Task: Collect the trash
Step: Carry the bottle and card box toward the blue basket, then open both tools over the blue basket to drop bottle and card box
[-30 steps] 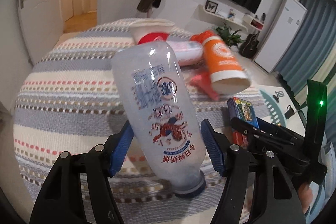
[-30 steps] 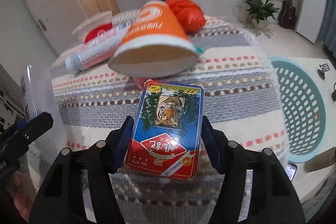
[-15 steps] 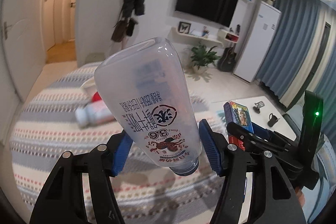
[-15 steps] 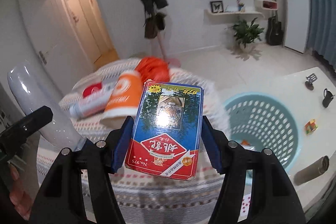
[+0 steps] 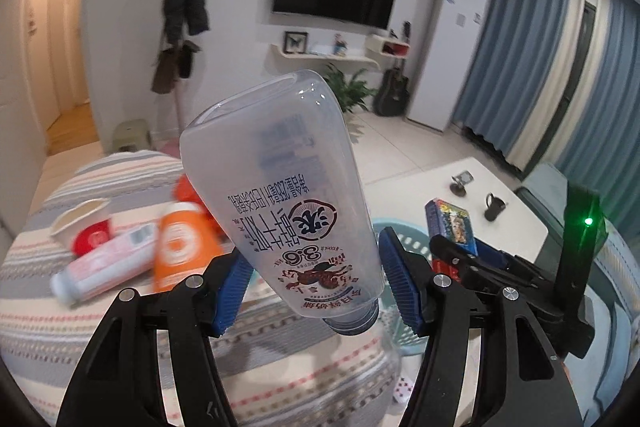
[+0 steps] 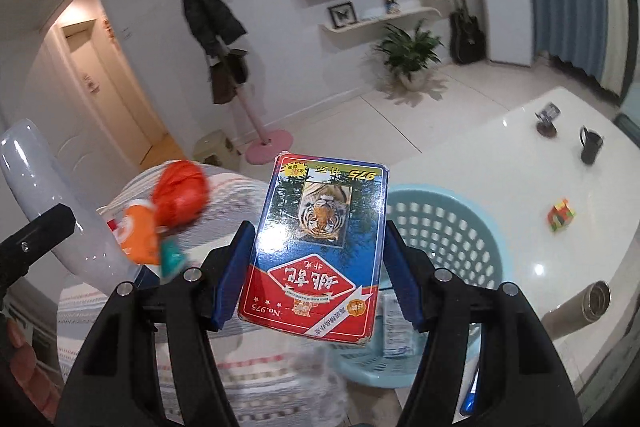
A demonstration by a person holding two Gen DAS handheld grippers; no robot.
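My left gripper (image 5: 316,287) is shut on a clear plastic milk bottle (image 5: 280,187), held cap down above the striped surface (image 5: 80,327). My right gripper (image 6: 316,279) is shut on a blue and red card box with a tiger picture (image 6: 320,239), held up beside the light blue basket (image 6: 452,227). The box also shows in the left wrist view (image 5: 452,227), and the bottle in the right wrist view (image 6: 52,211). An orange cup (image 5: 180,251), a white tube (image 5: 104,267), a paper bowl (image 5: 80,223) and an orange bag (image 6: 180,195) lie on the striped surface.
The basket stands on a white table (image 6: 520,163) with a black mug (image 6: 590,145), a colour cube (image 6: 562,215) and a metal flask (image 6: 580,311). Some wrappers lie in the basket. A coat stand (image 6: 216,27) and a plant (image 6: 408,51) are behind.
Both grippers have lifted their objects up and away from the striped surface and swung right, toward the basket. The trash pile now lies lower and to the left.
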